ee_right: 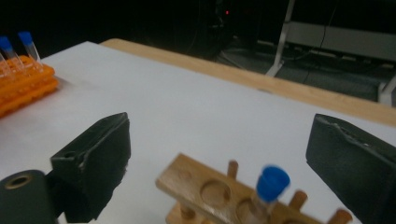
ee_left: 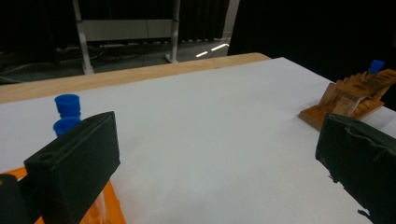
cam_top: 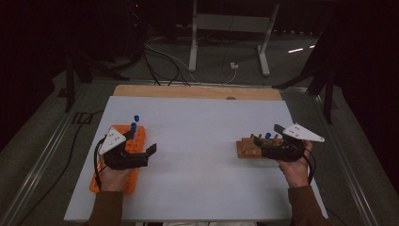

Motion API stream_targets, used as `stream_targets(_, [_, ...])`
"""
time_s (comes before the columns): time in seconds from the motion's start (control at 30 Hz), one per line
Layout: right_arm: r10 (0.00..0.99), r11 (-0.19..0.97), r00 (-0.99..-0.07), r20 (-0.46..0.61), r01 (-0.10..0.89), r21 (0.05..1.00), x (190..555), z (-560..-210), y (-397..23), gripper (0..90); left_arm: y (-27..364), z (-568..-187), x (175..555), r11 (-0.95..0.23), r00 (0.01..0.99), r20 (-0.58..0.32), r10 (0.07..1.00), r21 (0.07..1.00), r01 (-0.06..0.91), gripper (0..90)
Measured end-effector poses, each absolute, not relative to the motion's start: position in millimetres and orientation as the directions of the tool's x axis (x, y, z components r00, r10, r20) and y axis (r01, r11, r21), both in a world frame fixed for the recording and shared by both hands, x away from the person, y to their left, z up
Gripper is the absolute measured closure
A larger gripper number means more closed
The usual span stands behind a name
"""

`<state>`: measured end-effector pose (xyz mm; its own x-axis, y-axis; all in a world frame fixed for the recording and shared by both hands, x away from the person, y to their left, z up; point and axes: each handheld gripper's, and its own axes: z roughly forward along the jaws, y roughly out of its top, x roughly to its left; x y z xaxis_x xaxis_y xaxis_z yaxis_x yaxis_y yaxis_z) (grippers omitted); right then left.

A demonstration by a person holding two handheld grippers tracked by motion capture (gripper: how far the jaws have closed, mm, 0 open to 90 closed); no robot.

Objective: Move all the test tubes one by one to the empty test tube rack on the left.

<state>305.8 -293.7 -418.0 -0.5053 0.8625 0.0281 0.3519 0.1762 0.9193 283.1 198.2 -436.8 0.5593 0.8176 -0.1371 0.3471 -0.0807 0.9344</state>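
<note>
From the high view, the left claw (cam_top: 151, 149) sits over the orange rack (cam_top: 123, 162) at the left side of the white tabletop (cam_top: 197, 141), its jaws standing apart with nothing between them. Across the sheet, well apart from it, the right claw (cam_top: 257, 140) hangs at the wooden rack (cam_top: 249, 147), jaws wide too, nothing gripped.

Over to the left gripper view: two blue-capped tubes (ee_left: 67, 112) rise just behind the left jaw, one cap above the other, and a corner of the orange rack (ee_left: 109, 207) peeks out beneath it. That camera also catches the wooden rack (ee_left: 350, 98) far off at the right, stepped like a little staircase, a blue cap perched at its top; the high view gives that shape no detail.

The right gripper view brings the wooden rack (ee_right: 219, 193) right up close between the open jaws: round holes, peg ends, and one blue-capped tube (ee_right: 268, 186) standing in it, a touch blurred. Neither jaw touches it. Away at the far left the orange rack (ee_right: 25, 86) shows with its own capped tubes.

Beyond the tabletop's wooden far edge, the high view picks out cables (cam_top: 160, 63) on the floor and a pale metal stand (cam_top: 230, 35); nothing lies on the open sheet between the two racks
</note>
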Motion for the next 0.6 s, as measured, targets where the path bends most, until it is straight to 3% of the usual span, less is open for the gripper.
stream_targets(0.1, [0.871,0.177,-0.49,0.033,0.376,0.91,307,-425,-301,7.3,195,-437,282,-0.091,0.57,-0.128,0.811,0.936,0.339,0.8])
stream_targets(0.3, [0.895,0.161,-0.444,0.05,0.424,0.891,312,-439,-314,17.9,190,-437,282,-0.108,0.581,-0.116,0.805,0.935,0.336,0.8])
stream_targets(0.6, [0.892,0.179,-0.451,0.045,0.441,0.879,315,-452,-318,50.5,187,-438,281,-0.115,0.584,-0.111,0.804,0.935,0.336,0.8])
